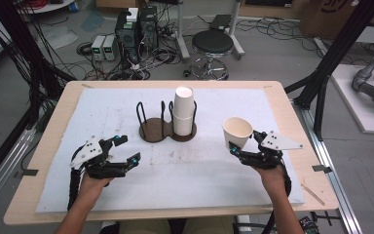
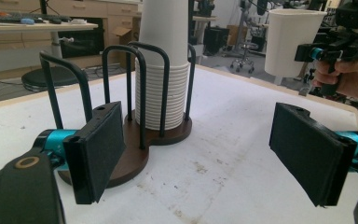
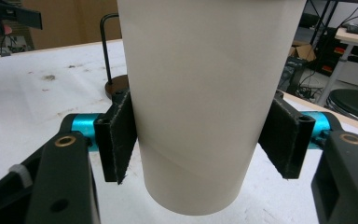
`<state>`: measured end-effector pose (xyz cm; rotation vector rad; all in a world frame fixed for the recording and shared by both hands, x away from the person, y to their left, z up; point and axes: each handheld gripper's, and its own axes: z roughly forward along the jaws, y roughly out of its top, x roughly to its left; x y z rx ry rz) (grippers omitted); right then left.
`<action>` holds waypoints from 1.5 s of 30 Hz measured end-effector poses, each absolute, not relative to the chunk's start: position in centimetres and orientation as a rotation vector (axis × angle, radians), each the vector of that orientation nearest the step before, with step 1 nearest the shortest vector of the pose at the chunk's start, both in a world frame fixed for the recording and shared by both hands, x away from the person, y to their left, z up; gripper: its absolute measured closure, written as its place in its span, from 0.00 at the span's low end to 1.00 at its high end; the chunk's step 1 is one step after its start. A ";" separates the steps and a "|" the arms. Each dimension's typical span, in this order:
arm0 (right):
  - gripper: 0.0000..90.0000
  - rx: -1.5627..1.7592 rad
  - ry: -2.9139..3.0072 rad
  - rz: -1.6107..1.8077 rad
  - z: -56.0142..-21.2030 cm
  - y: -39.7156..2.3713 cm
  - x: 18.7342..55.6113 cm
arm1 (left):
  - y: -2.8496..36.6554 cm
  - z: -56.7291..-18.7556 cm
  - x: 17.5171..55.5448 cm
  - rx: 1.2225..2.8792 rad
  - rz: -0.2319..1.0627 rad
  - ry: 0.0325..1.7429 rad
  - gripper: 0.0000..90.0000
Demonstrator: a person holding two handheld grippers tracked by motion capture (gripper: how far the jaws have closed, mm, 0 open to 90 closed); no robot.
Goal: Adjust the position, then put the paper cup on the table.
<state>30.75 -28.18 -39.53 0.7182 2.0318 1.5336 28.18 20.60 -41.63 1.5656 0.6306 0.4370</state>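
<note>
Paper cup (image 1: pixel 236 131), plain white, open mouth up and tilted a little, sits pinched in the right gripper (image 1: pixel 246 144) above the white foam mat (image 1: pixel 199 170) on the right half of the wooden table (image 1: pixel 39 151) in the high view; no print or logo readable on it. Centre of mat: dark brown two-bay cup holder (image 1: pixel 168 126) with black wire loops, right bay loaded with a stack of white paper cups (image 1: pixel 183 111), left bay bare. Left gripper (image 1: pixel 126 148) rests low on the mat's left side, jaws spread wide, nothing between them; forearms cut off by the bottom edge. Floor behind is cluttered with cables, power boxes and a black stool (image 1: pixel 212 46), labels too small to read. Left gripper view: both black padded jaws well apart, holder (image 2: pixel 135 140) between and beyond them, cup stack (image 2: pixel 163 70) with ribbed rims visible, its top cropped by the frame; upper right shows the held cup (image 2: pixel 291 39) gripped by the other gripper (image 2: pixel 335 46), hand (image 2: pixel 354 79) partly cut off at the edge. Mat is stained with brown specks. Right gripper view: cup (image 3: pixel 200 102) blocks most of the scene, rim out of frame, faint diagonal seam on its wall, bottom edge hanging clear of the mat; pads (image 3: pixel 119 135) press its sides left and right. Wire loop and a bit of brown base (image 3: pixel 116 86) peek out behind the cup, the rest hidden. No writing legible anywhere.
</note>
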 end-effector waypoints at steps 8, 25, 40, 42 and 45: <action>0.38 0.746 1.997 1.539 -39.5 -28.7 30.7 | 20.5 -41.7 28.3 1.570 0.433 0.628 0.20; 0.38 0.872 1.949 1.411 -40.8 -28.7 33.0 | 20.9 -41.9 28.6 1.557 0.431 0.648 0.20; 0.38 1.012 1.988 1.285 -43.0 -27.5 35.7 | 20.8 -41.9 28.5 1.566 0.428 0.649 0.20; 0.38 1.035 2.013 1.269 -43.3 -27.5 35.9 | 20.7 -42.0 28.5 1.568 0.424 0.649 0.20; 0.37 1.069 2.041 1.230 -43.7 -27.4 36.2 | 20.6 -42.0 28.5 1.572 0.423 0.651 0.20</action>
